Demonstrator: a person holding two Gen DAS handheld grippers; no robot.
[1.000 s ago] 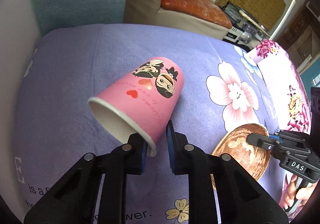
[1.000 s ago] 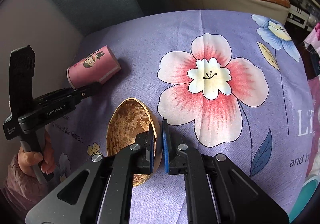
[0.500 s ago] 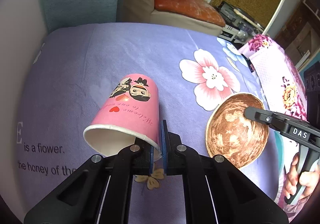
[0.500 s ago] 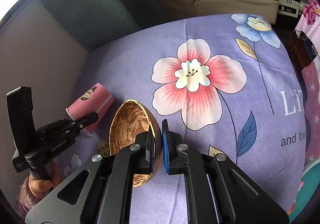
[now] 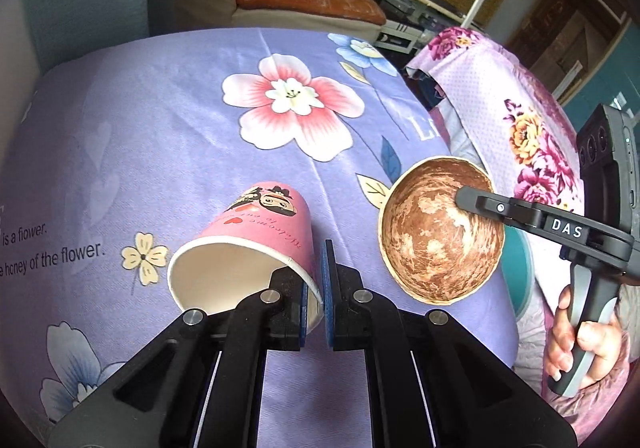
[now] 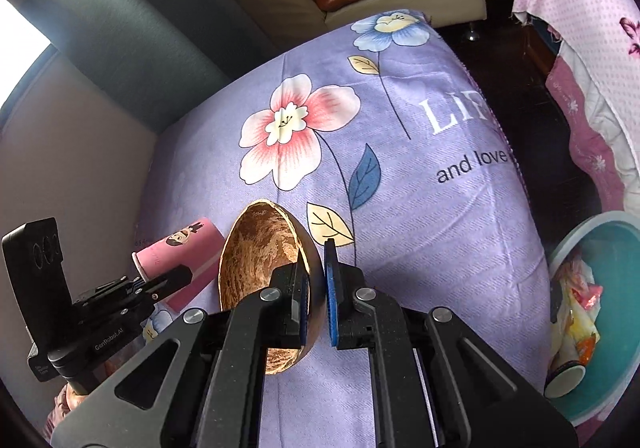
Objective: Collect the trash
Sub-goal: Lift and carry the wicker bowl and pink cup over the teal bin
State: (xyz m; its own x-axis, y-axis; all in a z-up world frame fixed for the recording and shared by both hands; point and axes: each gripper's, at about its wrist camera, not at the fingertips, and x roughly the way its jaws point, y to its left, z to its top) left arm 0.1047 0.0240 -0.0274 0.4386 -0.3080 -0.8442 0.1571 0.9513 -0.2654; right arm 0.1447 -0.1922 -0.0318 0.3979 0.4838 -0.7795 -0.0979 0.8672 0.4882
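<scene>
While both grippers hang above the bed, each carries one piece of trash clear of the cloth.

Left gripper (image 5: 316,290): black plastic arms with blue ribbed pads, pinched on the rim wall of the paper cup (image 5: 244,248); one pad inside the mouth, one outside.
Paper cup: pink printed paper, rolled white lip, plain white inside, tapered round shape; tipped with its mouth toward the camera, cartoon couple and a red heart on the side.
Right gripper (image 6: 318,290): same black build, blue pads clamped on the thin rim of the coconut shell (image 6: 260,272); one pad inside, one outside.
Coconut shell: half-round bowl, hard, mottled brown and cream inside, pale cut edge; held edge-on in the right view, just right of the cup.
Bed cover (image 6: 400,207): lilac woven fabric, faintly ribbed, soft creases, printed pink and blue flowers, leaves and lettering.
Left view only: the shell's full round hollow, the right gripper's finger marked DAS crossing it, and the person's right hand (image 5: 576,340) around the grey handle; the cup's open mouth.
Right view only: a teal plastic basin (image 6: 608,380) with a pale rim beside the bed at lower right, holding crumpled wrappers and a cup lying on its side; the left gripper from the side, the cup's side only.
Background: tan sofa with an orange-brown worn cushion; pink flowered cloth draped at right.
</scene>
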